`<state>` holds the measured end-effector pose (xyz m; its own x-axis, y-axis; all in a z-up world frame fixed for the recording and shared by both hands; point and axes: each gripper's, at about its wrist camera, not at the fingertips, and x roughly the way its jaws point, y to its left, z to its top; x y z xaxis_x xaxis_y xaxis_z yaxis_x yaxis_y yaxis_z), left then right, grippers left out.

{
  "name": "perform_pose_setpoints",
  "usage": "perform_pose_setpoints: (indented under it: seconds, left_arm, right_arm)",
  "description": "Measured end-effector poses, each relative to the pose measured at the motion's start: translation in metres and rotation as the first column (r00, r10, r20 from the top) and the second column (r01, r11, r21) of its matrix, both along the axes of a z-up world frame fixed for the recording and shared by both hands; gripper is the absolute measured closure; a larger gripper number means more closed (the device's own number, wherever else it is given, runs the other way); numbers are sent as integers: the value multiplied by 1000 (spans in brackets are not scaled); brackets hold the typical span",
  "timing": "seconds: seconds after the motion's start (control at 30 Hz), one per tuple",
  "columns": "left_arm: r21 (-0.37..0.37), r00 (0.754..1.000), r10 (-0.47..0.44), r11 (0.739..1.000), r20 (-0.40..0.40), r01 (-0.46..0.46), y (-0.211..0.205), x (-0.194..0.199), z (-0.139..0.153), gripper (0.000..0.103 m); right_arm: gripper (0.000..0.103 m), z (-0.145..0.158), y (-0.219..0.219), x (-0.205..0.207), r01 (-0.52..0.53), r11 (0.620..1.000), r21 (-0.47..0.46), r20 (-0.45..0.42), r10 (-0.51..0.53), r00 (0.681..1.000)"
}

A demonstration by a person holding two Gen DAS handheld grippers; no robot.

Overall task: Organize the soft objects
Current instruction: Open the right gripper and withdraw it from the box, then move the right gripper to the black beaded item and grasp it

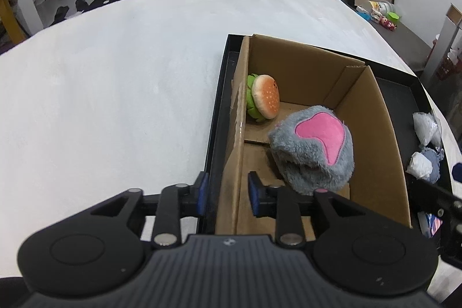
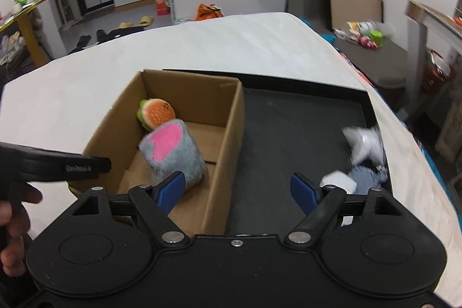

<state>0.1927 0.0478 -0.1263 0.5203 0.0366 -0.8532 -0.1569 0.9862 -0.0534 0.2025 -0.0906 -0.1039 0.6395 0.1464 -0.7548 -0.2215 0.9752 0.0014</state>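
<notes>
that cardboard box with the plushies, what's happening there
A person is sorting soft toys with two handheld grippers. The cardboard box sits in a black tray and already holds a burger plush and a grey and pink plush. The left gripper straddles the box's near wall, jaws slightly apart. The right gripper is open and empty over the tray, near white and blue soft items.

— Any writing you can read?
— Hardly. The left tool [image 2: 57, 163] carries a small pale word printed along its black arm, too blurred to spell out.
— And the orange carton [image 2: 161, 2] on the floor?
— It has white markings, unreadable. The cardboard box [image 2: 222, 140] shows faint print on its rim, illegible too.
</notes>
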Motion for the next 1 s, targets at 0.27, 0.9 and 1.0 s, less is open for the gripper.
perform_pose_setpoints:
  seconds: [0.27,0.9,1.0]
  left_arm:
    - [55,999,-36,998,4,36,-11,-6,6,51]
    - [200,997,-75,977,-12,76,-40,-5,6,35]
    - [216,996,-82,973,-17,84,-45,-3,5,33]
  right_arm:
    - [23,-12,-22,-12,79,996,33,-8,-79,997]
    - [23,-43,-68,-4,249,968,0,-25,-249,968]
    - [23,-49,-76,-1,279,960,9,-43,-278,960]
